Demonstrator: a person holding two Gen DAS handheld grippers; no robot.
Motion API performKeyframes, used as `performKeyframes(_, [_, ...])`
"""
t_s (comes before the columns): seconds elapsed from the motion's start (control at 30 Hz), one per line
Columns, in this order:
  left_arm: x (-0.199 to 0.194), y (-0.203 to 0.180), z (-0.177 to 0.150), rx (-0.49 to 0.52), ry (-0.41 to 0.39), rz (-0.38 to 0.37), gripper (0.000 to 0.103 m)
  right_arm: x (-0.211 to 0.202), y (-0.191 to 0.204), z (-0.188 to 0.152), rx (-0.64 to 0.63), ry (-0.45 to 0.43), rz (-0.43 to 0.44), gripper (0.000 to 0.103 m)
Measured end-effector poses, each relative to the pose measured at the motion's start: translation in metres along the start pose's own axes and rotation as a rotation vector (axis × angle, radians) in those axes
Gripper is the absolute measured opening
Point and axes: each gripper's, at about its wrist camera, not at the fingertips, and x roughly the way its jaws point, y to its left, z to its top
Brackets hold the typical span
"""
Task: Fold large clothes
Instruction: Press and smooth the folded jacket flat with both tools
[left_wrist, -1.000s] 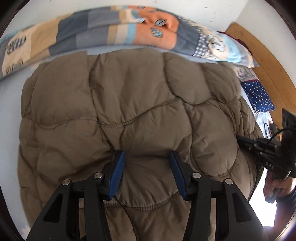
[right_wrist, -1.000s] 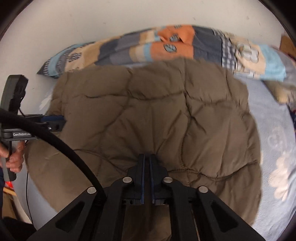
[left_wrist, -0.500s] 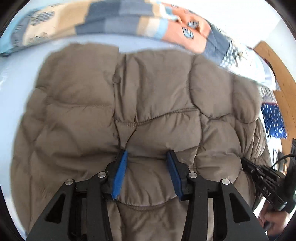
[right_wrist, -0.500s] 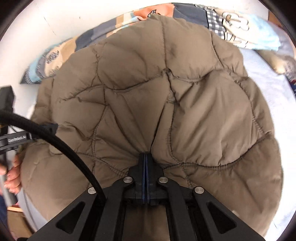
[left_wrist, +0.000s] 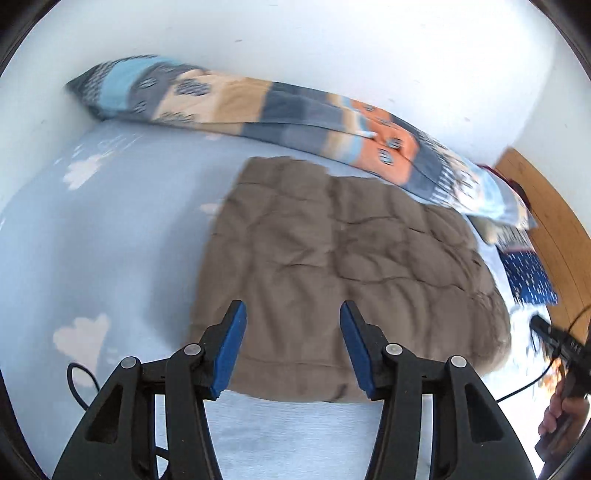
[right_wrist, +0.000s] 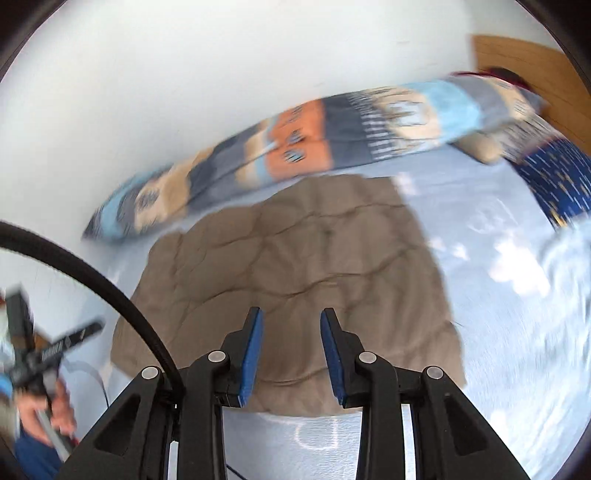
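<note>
Brown quilted jacket (left_wrist: 347, 280), folded into a rough rectangle, flat on pale blue bedsheet (left_wrist: 110, 240) printed with white clouds. Near hem of jacket just ahead of and below left gripper (left_wrist: 291, 347); blue pads (left_wrist: 231, 347) parted and opening, nothing between them, no contact with fabric. Left gripper raised over left half of jacket's near edge, bare sheet visible beneath its frame.

Same jacket (right_wrist: 295, 280) from right wrist view: near hem below and just beyond right gripper (right_wrist: 290, 354), jaws partly apart and opening, blue pads (right_wrist: 251, 354) clear of fabric, nothing held. Right gripper centred on jacket's near edge.

Patchwork bolster (left_wrist: 288, 118) in blue, grey, beige and orange along white wall (left_wrist: 295, 44), just behind far edge of jacket. Dark blue spotted pillow (left_wrist: 532, 280) at head of bed, beside wooden headboard (left_wrist: 554, 229), apart from jacket. Black cable (right_wrist: 110, 291) arcing across lower left of right wrist view. Each gripper seen blurred at edge of other's view, with hand (left_wrist: 561, 417) and hand (right_wrist: 48, 413) on its handle.
</note>
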Motion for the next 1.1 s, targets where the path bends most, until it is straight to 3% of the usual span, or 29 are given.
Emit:
performKeyframes(0.03, [0.004,0.01,0.001,-0.027,0.0,0.008,0.051,0.004,-0.01,-0.002,0.023,0.009,-0.016,0.033])
performKeyframes(0.1, [0.018,0.022,0.006,-0.063,0.004,0.008,0.051,0.012,-0.024,-0.001,0.035,0.025,-0.054,0.013])
performKeyframes(0.13, [0.022,0.026,0.006,-0.074,0.005,0.005,0.051,0.015,-0.03,-0.001,0.047,0.018,-0.063,0.011])
performKeyframes(0.23, [0.051,0.021,0.01,-0.064,0.028,0.018,0.051,0.03,-0.046,0.002,0.065,0.01,-0.102,0.009])
performKeyframes(0.37, [0.095,0.014,0.009,-0.02,0.137,0.147,0.051,0.06,-0.061,0.003,0.044,0.064,-0.145,0.008])
performKeyframes(0.57, [0.121,0.016,0.004,-0.025,0.221,0.175,0.054,0.104,-0.085,-0.014,0.072,0.206,-0.145,0.004])
performKeyframes(0.73, [0.13,0.025,0.0,-0.07,0.243,0.141,0.054,0.117,-0.079,-0.02,0.019,0.25,-0.191,0.003])
performKeyframes(0.87, [0.121,0.018,0.0,-0.057,0.203,0.174,0.054,0.117,-0.085,-0.02,0.065,0.259,-0.173,0.003])
performKeyframes(0.97, [0.094,0.005,0.012,-0.038,0.111,0.196,0.052,0.105,-0.079,-0.012,0.068,0.229,-0.197,0.004])
performKeyframes(1.1, [0.06,-0.02,0.021,0.036,-0.046,0.208,0.052,0.064,-0.046,0.007,-0.015,0.046,-0.159,0.006])
